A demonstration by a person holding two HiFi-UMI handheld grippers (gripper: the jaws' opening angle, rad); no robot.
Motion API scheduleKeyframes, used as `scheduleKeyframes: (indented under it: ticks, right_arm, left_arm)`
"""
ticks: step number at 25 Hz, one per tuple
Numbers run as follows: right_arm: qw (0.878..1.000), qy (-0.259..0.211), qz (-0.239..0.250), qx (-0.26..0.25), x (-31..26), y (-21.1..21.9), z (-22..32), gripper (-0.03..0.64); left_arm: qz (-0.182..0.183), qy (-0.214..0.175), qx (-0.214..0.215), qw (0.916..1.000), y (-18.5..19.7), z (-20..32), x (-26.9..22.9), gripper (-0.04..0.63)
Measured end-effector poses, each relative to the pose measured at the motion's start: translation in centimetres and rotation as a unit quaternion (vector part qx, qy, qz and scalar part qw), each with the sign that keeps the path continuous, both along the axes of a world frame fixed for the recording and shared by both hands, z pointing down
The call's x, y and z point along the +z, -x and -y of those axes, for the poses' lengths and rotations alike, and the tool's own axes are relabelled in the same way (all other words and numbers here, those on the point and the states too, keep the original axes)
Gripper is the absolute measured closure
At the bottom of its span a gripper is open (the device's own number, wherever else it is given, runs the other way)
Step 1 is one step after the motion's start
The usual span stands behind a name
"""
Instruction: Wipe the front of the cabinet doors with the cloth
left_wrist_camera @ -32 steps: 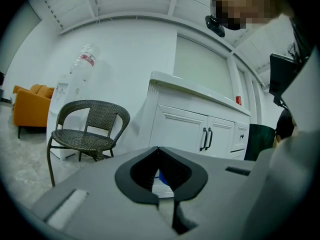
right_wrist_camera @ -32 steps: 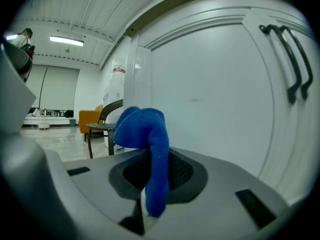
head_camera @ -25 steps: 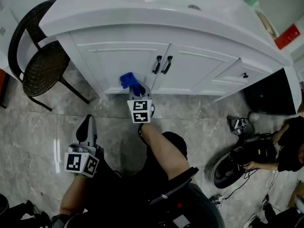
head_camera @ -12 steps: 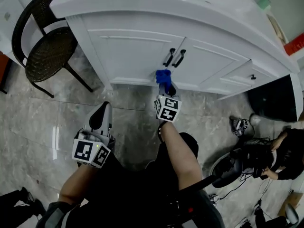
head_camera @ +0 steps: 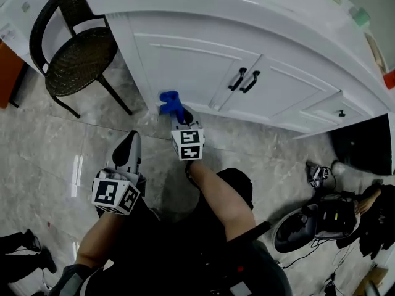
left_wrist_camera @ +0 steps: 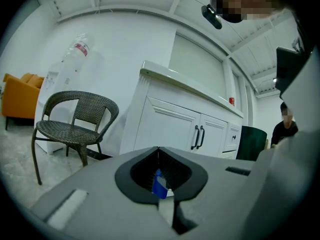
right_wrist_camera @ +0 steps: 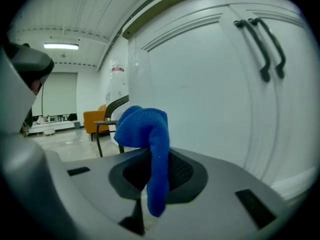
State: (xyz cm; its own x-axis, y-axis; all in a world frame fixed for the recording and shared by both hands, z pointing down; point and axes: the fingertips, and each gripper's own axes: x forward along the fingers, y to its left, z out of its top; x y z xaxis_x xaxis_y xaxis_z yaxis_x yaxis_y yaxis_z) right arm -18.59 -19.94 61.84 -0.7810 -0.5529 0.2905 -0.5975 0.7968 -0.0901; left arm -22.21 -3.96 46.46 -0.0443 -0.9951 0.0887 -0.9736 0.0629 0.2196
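The white cabinet's left door and right door meet at two black handles. My right gripper is shut on a bunched blue cloth, which sits at the lower left corner of the left door. In the right gripper view the cloth sticks up from the shut jaws of the right gripper, close to the left door. My left gripper hangs over the floor, back from the cabinet. In its own view the left gripper is shut and holds nothing.
A black wicker chair stands left of the cabinet. A black bin stands at its right end. A person with black equipment and cables is on the floor at the right. An orange sofa shows far left.
In the last half second the right gripper has carried the cloth left along the bottom of the left door, from below the handles to the door's lower left corner. The left gripper has barely moved.
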Motion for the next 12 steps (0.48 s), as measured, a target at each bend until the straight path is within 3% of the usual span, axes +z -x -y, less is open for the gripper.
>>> scheduleKeyframes:
  ticks: [7, 12]
  right_arm:
    - [0.997, -0.004, -0.029, -0.068, 3.5, 7.9, -1.7, 0.565]
    - [0.997, -0.018, -0.044, -0.057, 4.4, 8.1, 0.4, 0.565]
  left_arm:
    - [0.019, 0.018, -0.075, 0.9968, 4.3, -4.9, -0.2, 0.592]
    - [0.015, 0.021, -0.095, 0.9951, 5.3, -5.8, 0.0, 0.592]
